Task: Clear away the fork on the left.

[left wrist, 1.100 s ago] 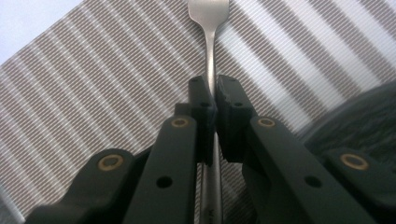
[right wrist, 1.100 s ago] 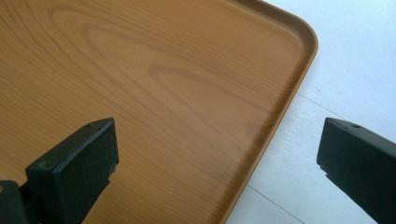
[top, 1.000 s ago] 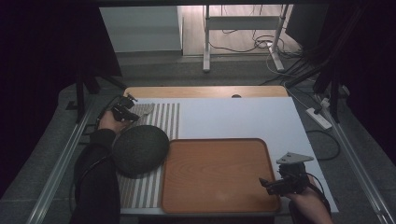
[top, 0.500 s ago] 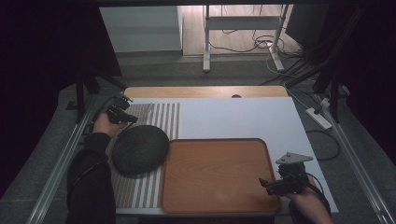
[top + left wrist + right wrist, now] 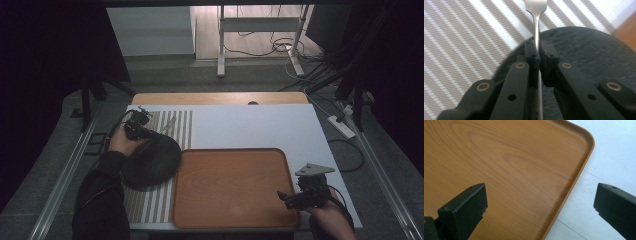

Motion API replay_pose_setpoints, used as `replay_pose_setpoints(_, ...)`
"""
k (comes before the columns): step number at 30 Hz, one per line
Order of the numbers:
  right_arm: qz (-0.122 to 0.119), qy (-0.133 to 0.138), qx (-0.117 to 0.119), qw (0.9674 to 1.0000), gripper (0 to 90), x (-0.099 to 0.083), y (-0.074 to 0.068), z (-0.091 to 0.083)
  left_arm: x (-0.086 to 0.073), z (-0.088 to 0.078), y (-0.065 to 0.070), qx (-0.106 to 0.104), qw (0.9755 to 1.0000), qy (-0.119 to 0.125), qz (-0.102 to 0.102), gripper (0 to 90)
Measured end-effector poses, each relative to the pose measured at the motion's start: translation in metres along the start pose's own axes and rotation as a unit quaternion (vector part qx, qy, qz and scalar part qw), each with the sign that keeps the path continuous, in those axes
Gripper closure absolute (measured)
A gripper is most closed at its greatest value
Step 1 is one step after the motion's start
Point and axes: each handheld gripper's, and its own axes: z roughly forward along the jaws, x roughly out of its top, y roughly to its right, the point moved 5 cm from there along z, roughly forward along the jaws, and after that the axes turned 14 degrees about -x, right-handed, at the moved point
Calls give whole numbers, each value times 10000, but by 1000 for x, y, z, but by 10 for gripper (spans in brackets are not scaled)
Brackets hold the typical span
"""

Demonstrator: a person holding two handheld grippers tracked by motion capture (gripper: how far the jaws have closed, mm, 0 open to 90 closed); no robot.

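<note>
1. Left gripper (image 5: 539, 53) is clamped on the handle of a metal fork (image 5: 537, 22); its tines point away from the gripper, above the striped placemat (image 5: 461, 42) and the rim of the dark round plate (image 5: 589, 55).
2. Right gripper (image 5: 540, 200) stands wide apart with nothing between its jaws, hovering over the near right corner of the wooden tray (image 5: 506, 162).
3. In the high view, the fork (image 5: 168, 125) sticks out from the left gripper (image 5: 139, 124) over the stripes, just behind the plate (image 5: 150, 161).
4. To carry the fork well, I'd keep the clamp firm and the handle level, and lift clear of the plate rim so the tines don't catch.
5. Faint marks on the fork handle are too blurred to read; no other writing is legible.
</note>
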Motion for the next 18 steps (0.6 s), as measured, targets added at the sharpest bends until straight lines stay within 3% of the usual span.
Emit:
replay_pose_setpoints(9,19,57,-13,10000,0,0,0,-1,-6,7,38,-191,9997,17,140,847)
replay_pose_setpoints(18,-22,54,-31,10000,0,0,0,-1,-15,11,67,-357,9991,50,239,847)
